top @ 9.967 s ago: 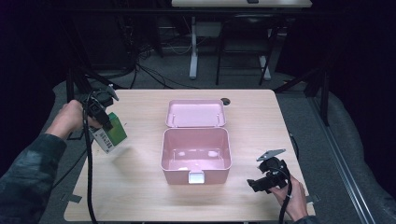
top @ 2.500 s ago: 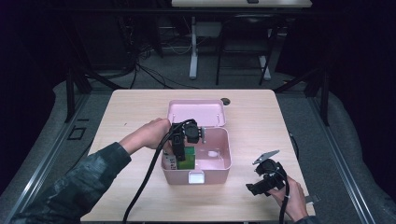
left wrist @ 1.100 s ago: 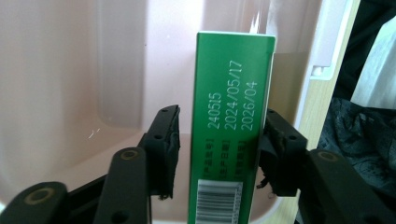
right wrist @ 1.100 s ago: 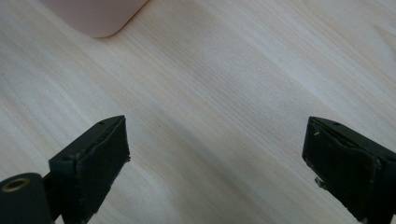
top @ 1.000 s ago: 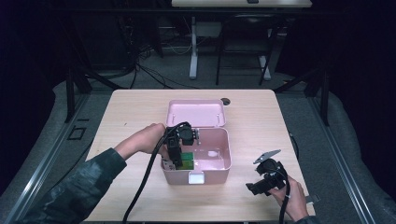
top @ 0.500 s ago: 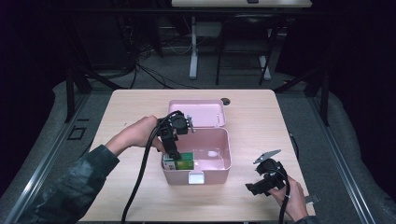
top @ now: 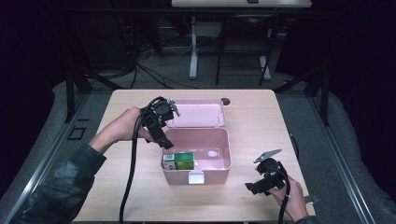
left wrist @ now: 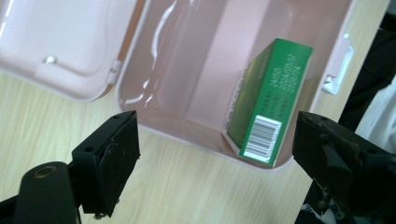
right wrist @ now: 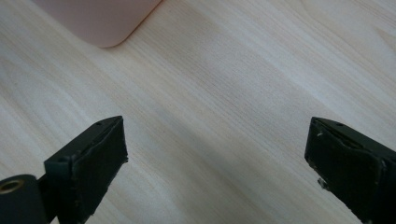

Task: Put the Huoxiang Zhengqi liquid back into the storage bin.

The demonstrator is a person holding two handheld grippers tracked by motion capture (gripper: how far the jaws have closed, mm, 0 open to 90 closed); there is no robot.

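A: Noted the left gripper (top: 161, 122) over the rear-left rim of the pink plastic box (top: 212, 173). Jaws stood wide apart, holding nothing.

B: And the carton?

A: Green carton (top: 178, 161) lay inside the box, in its front-left corner, flat against the near wall. From the left gripper view the green carton (left wrist: 266, 105) sat forward of the jaws and toward the right-hand one, barcode end nearest, long axis running along the front wall of the box.

B: Right gripper?

A: Right gripper (top: 264, 178) hung low over bare tabletop (top: 261, 116) off the box's front-right corner, jaws also spread, empty. The left one was clearly nearer the carton.

B: Surfaces?

A: Box was smooth, glossy moulded plastic with rounded corners and a white latch (top: 195, 177) at the front. Lid (top: 196, 113) was hinged back, lying open on the tabletop behind. Carton was printed card, sharp-edged, rectangular. Tabletop was pale wood-grain laminate.

B: Judgement?

A: Carton looked placed; closing the lid would probably fall to the left gripper, the lid being right beside it.
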